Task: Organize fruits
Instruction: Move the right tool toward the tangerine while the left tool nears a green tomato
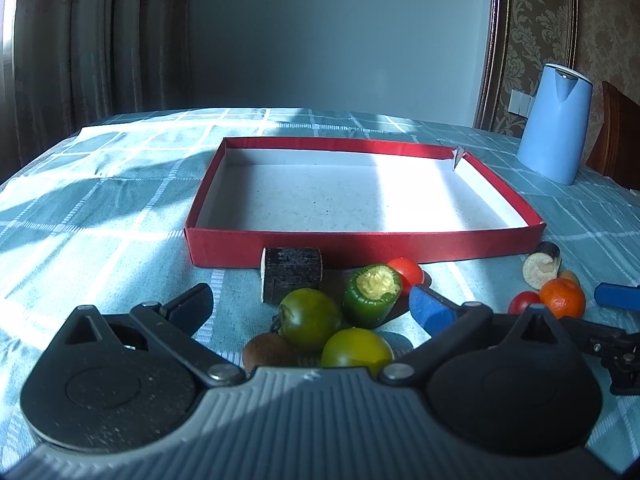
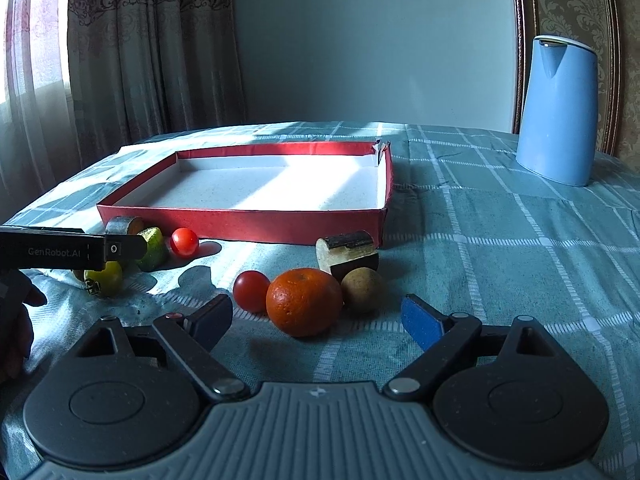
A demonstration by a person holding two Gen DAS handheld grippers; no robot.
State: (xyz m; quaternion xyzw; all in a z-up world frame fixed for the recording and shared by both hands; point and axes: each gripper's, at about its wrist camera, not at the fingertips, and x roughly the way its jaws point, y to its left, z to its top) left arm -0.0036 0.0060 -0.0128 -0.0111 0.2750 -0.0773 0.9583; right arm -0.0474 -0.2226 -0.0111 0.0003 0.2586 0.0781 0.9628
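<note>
Both sets of jaws stand wide open, nothing held: the right gripper [image 2: 318, 318] has the orange [image 2: 304, 301] sitting just ahead between its fingers, pads not touching it; the left gripper [image 1: 310, 304] is spread over a cluster of two green tomatoes [image 1: 310, 317], a kiwi [image 1: 267, 351] and a cut green pepper [image 1: 372, 295], again no contact. Looks like the step in hand is the right side picking the orange. To do it well I'd push forward until the pads straddle the widest part of the fruit, keep the fingers low near the tablecloth [image 2: 500, 248], and close slowly, since a round skin will squirt out of a high or off-centre pinch. Watch the neighbours: a red cherry tomato [image 2: 251, 290] touches the orange on its left, a brownish round fruit [image 2: 362, 289] sits close on its right, and the left finger could shove the tomato away. An eggplant chunk [image 2: 347, 249] lies just behind. The red tray [image 2: 240, 222] is beyond the fruit, near wall facing both grippers, and it's empty, white floor bare, so nothing sorted yet. Far corner of the tray is torn. Lift clear of that near wall before going in. The blue kettle [image 2: 558, 112] stands well off to the right, lid on, contents not visible.
</note>
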